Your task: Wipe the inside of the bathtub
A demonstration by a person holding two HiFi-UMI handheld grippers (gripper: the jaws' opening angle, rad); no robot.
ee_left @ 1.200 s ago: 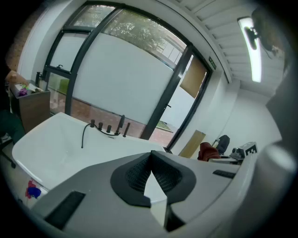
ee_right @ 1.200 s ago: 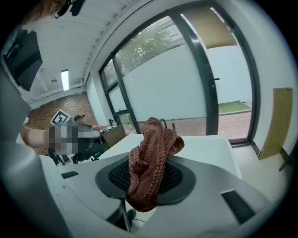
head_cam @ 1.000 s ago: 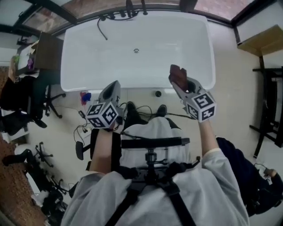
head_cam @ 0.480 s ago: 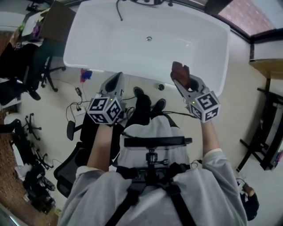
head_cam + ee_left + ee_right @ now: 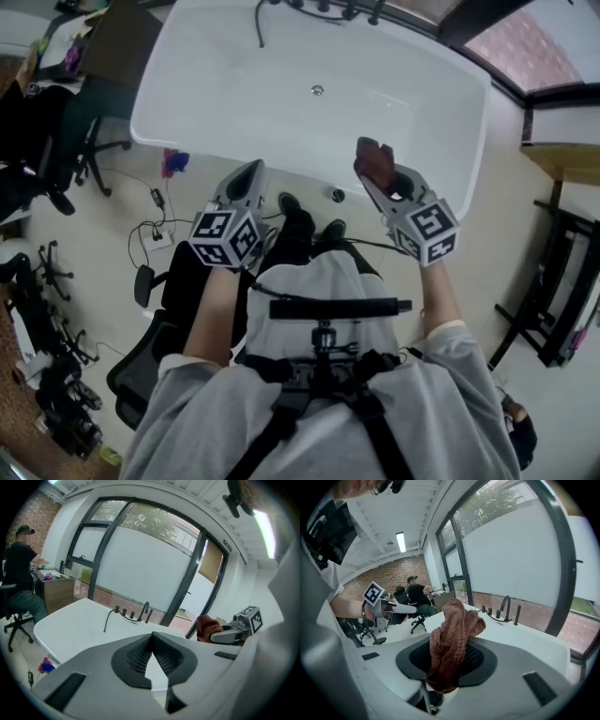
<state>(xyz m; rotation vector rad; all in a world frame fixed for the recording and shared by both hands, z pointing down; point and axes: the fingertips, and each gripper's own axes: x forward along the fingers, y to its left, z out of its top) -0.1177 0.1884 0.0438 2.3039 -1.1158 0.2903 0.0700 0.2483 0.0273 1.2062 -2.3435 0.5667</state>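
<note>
A soft, light knitted cloth (image 5: pixel 449 639), likely limp and best kept bunched, is clamped between the fingers of the right gripper (image 5: pixel 379 172) by the near edge of the bathtub (image 5: pixel 234 94), while the fingers of the left gripper (image 5: pixel 246 180) are closed on nothing.

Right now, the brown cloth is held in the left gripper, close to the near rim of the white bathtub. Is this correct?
Not quite: the brown cloth is held in the right gripper, fingers shut on it, as the right gripper view shows; the left gripper holds nothing. It is indeed close to the near rim of the white bathtub.
</note>
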